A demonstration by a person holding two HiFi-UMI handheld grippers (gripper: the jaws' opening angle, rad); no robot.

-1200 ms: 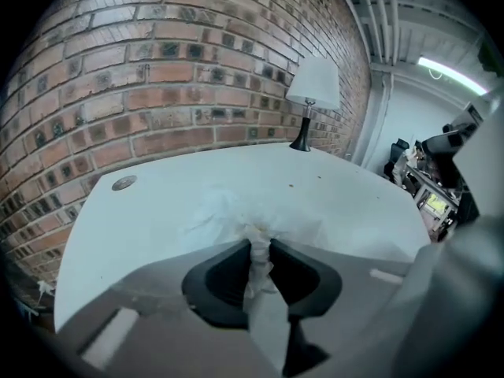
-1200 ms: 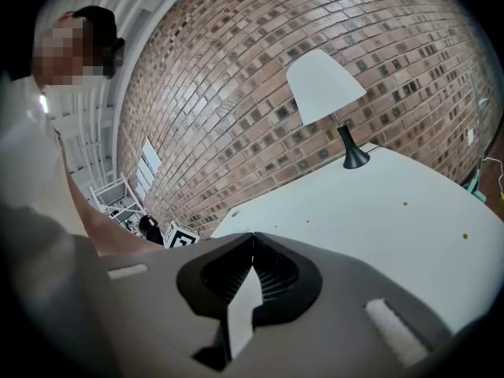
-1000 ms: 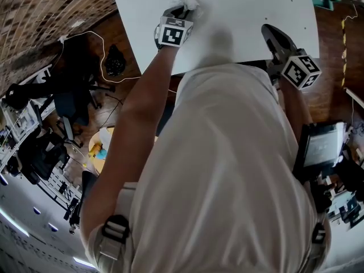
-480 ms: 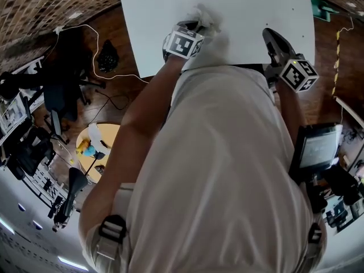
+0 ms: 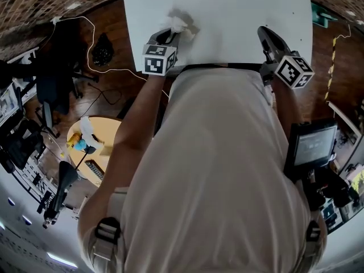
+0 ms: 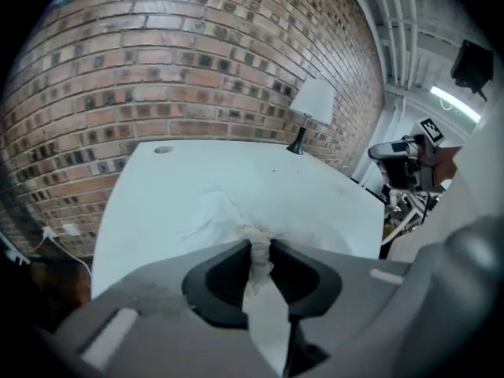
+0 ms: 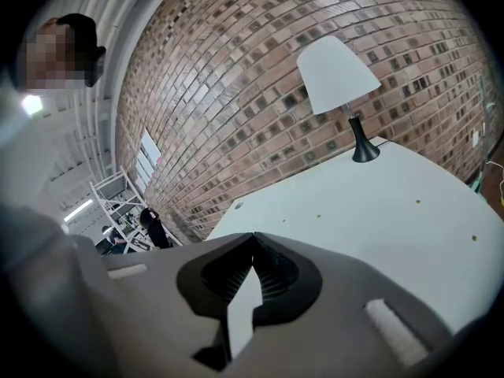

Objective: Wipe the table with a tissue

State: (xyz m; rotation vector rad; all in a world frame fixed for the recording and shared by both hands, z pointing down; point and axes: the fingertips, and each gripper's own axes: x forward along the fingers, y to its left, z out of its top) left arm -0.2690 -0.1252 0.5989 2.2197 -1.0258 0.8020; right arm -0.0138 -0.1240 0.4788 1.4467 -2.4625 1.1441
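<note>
From the head view I see both tools at the near edge of the flat white rectangular table (image 5: 239, 10): my left gripper (image 5: 172, 33) toward the left side, my right gripper (image 5: 264, 34) toward the right, well apart. My own torso fills the space below them, with dark wooden floor (image 5: 114, 44) on either side. That view does not show how the jaws stand.

The left gripper view does. There my left gripper (image 6: 260, 246) is pinching the crumpled white paper tissue (image 6: 216, 215). A thin twisted neck of it is squeezed between the two dark pads. The looser, wrinkled part fans out ahead of the tips and lies against the tabletop (image 6: 197, 168). In the head view the tissue (image 5: 181, 23) is only a small pale wad just past the gripper's nose, close to the near edge.

The right gripper view shows my right gripper (image 7: 252, 236) pressed together, tips meeting, with nothing between them, pointing across bare tabletop (image 7: 394, 211).

Only the two gripper views show the far side. A lamp with a white conical shade and slim black stem (image 7: 339, 73) stands at the table's far edge, before a curved red-brown brick wall (image 7: 236, 93). The same lamp (image 6: 313, 105) appears smaller from the left.
</note>
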